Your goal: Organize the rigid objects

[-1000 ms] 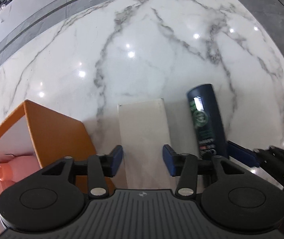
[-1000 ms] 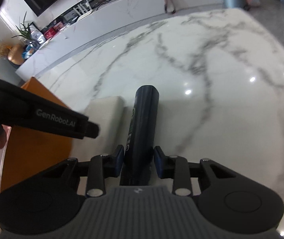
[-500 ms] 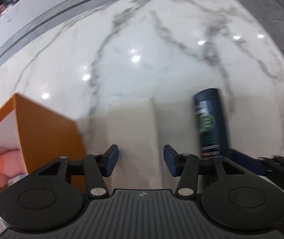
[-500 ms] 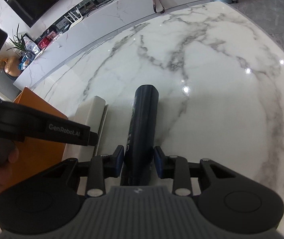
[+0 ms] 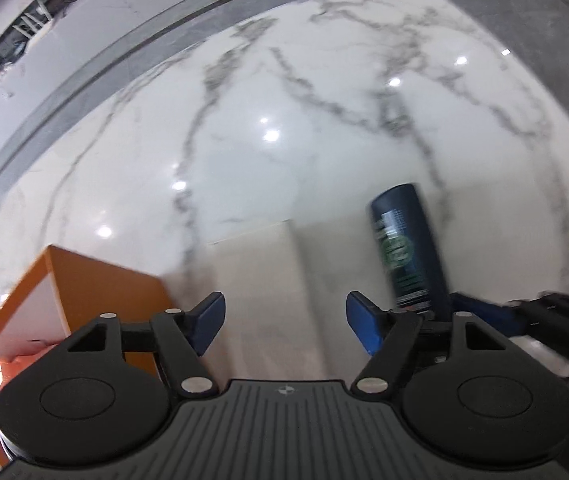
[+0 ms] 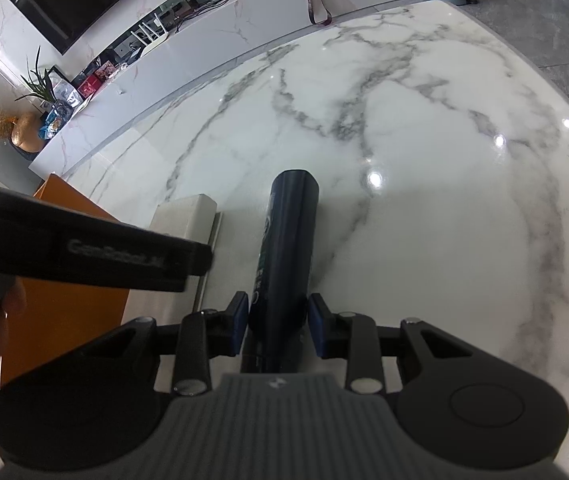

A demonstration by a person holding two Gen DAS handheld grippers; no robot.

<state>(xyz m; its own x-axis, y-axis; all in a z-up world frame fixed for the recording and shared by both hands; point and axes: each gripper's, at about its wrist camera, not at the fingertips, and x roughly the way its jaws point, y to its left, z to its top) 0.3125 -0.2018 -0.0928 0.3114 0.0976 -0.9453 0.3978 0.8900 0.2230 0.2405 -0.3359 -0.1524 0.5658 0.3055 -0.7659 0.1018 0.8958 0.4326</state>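
Blue-padded fingers of the right gripper are closed on the near end of a dark navy bottle, one pad on each side of it. Fingers of the left gripper stand wide apart and hold nothing.

That bottle is a slim, straight-sided cylinder, deep blue to almost black, with a round green emblem and pale lettering on its label, too blurred to read. Its far end is flat and round. Its long axis runs near to far, in line with the right gripper's fingers, with the flat end pointing away across the desk. In the left wrist view the bottle sits to the right of the left gripper and leans slightly leftward at its far end; its near end meets the right gripper at the right edge. Whether the bottle rests on the desk or is held just above it cannot be told.

Left of the bottle, just beside it, lies a cream rectangular block, directly ahead of the left gripper's open fingers. Further left stands an orange box with a white inside, and something pink shows within it, blurred.

The desk is glossy white marble with grey veins, stretching far beyond the bottle.
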